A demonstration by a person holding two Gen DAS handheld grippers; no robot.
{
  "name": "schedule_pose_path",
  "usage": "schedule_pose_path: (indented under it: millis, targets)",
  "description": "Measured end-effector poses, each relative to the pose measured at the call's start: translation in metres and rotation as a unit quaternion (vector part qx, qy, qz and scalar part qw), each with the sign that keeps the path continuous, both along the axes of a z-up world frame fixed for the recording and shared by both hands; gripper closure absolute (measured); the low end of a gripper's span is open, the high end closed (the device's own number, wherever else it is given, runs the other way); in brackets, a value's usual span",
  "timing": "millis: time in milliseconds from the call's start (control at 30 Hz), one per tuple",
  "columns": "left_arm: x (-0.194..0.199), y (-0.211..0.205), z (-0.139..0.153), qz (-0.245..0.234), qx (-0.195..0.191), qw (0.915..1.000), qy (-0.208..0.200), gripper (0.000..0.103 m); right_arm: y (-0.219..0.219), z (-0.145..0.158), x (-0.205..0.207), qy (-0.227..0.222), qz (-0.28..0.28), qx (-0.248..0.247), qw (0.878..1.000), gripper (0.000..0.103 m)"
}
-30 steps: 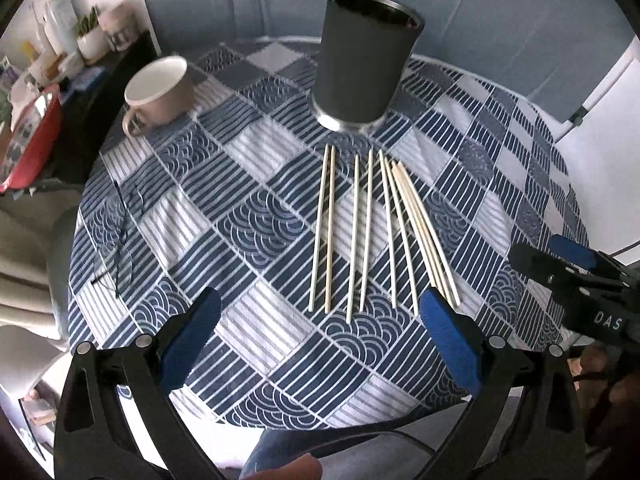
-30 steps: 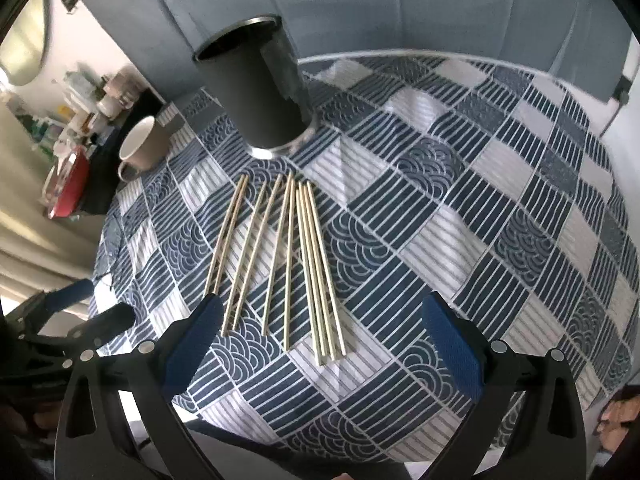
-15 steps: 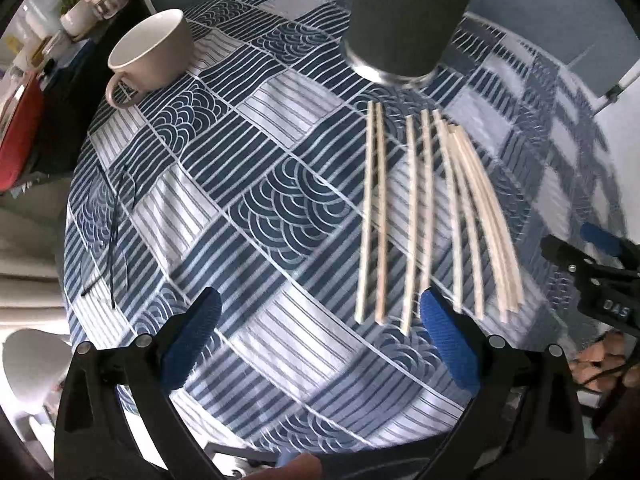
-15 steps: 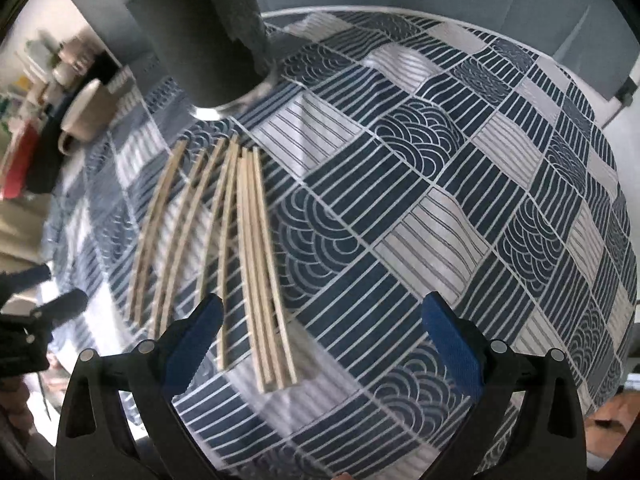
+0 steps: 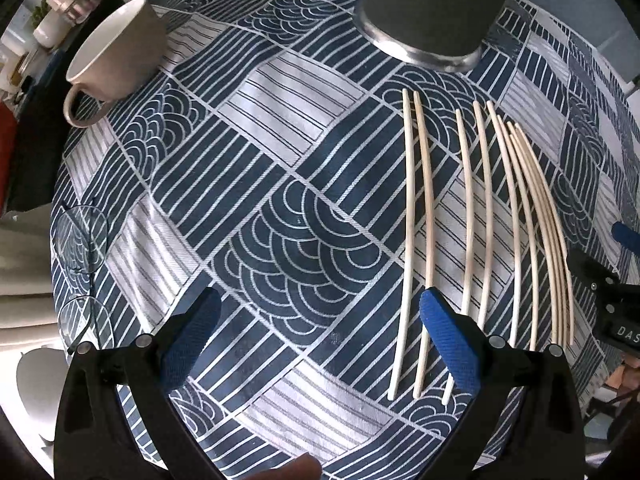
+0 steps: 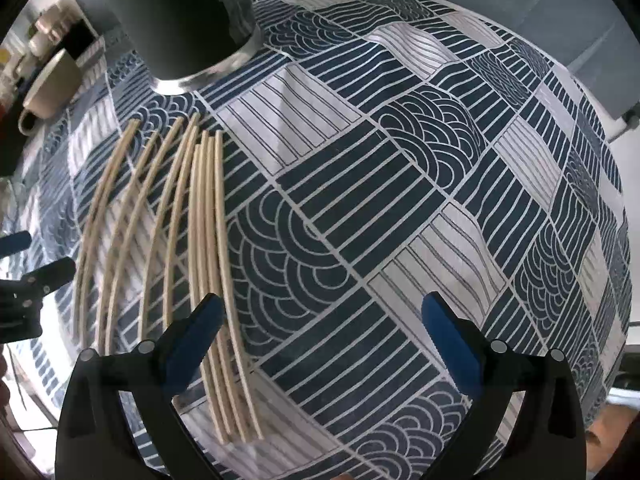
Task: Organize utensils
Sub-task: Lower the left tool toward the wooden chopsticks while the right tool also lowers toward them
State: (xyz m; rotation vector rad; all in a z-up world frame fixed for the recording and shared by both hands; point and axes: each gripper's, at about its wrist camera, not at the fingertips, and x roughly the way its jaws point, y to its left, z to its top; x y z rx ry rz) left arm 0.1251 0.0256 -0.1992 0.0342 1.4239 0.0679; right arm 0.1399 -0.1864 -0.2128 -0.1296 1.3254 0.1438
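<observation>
To your far left, a beige mug stands upright on the blue patterned tablecloth. Wire-rimmed eyeglasses lie near the cloth's left edge.

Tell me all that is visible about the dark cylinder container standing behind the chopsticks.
The dark cylinder container looks matte charcoal, with a bright silver metal ring around its base. It stands upright on the patterned tablecloth, just beyond the far tips of the pale wooden chopsticks, apart from them. Both views cut off its top, so its contents cannot be seen. Neither gripper touches it; the cream mug sits away to its left.
</observation>
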Motion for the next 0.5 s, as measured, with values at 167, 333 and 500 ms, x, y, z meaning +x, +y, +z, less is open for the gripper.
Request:
schedule_pose_path:
  millis: [167,333,500]
  targets:
    - [0.003,-0.006,-0.013,-0.003,0.000,1.0000,0.003,0.005,-0.001,-0.006,0.010,0.005,0.004,0.006,1.000,0.008]
    - [0.009,-0.009,-0.017,-0.005,-0.017,0.9998,-0.008,0.004,-0.002,-0.011,0.015,0.004,0.007,0.010,1.000,0.008]
    - [0.003,-0.001,-0.017,-0.021,-0.025,0.9990,-0.029,0.004,-0.006,-0.016,0.008,0.001,0.016,0.020,1.000,0.006]
